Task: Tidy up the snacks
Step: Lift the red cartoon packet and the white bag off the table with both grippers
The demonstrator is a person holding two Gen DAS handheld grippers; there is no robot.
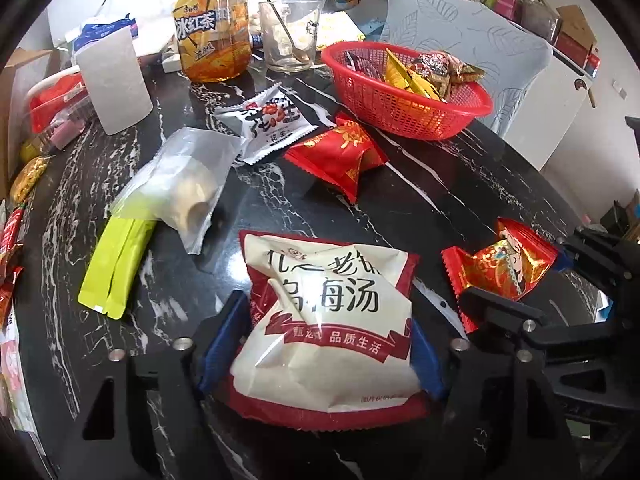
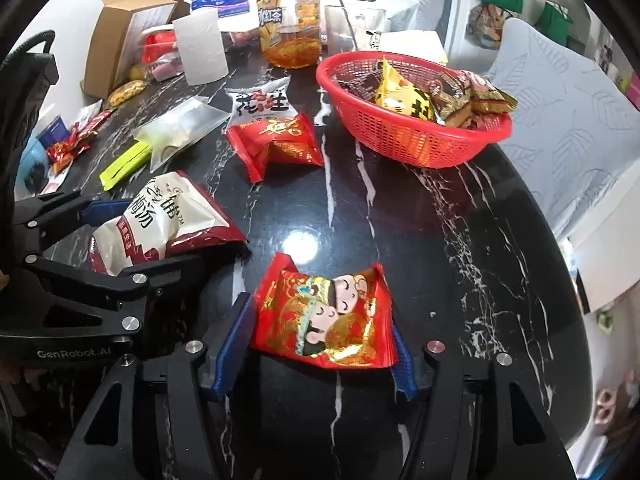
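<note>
My left gripper point(image 1: 328, 320) is shut on a puffy white-and-red bag point(image 1: 328, 292) lying on the black marble table point(image 1: 420, 200); its blue pads press both sides, as the right wrist view also shows for the left gripper point(image 2: 152, 236). My right gripper point(image 2: 320, 320) stands open around a red cartoon snack packet point(image 2: 324, 316), which lies flat on the table between the pads. The left wrist view has the right gripper point(image 1: 520, 276) beside that packet point(image 1: 500, 268). A red basket point(image 2: 400, 140) with several snacks sits behind. Loose in between are a red packet point(image 2: 280, 144) and a white peanut packet point(image 2: 260, 104).
A clear bag point(image 1: 180, 184) and a yellow-green pouch point(image 1: 116, 268) lie to the left. An iced tea bottle point(image 1: 212, 28), a glass point(image 1: 288, 36), a paper roll point(image 1: 116, 80) and a cardboard box point(image 2: 120, 36) crowd the back. A grey chair point(image 1: 460, 40) stands past the table's curved edge.
</note>
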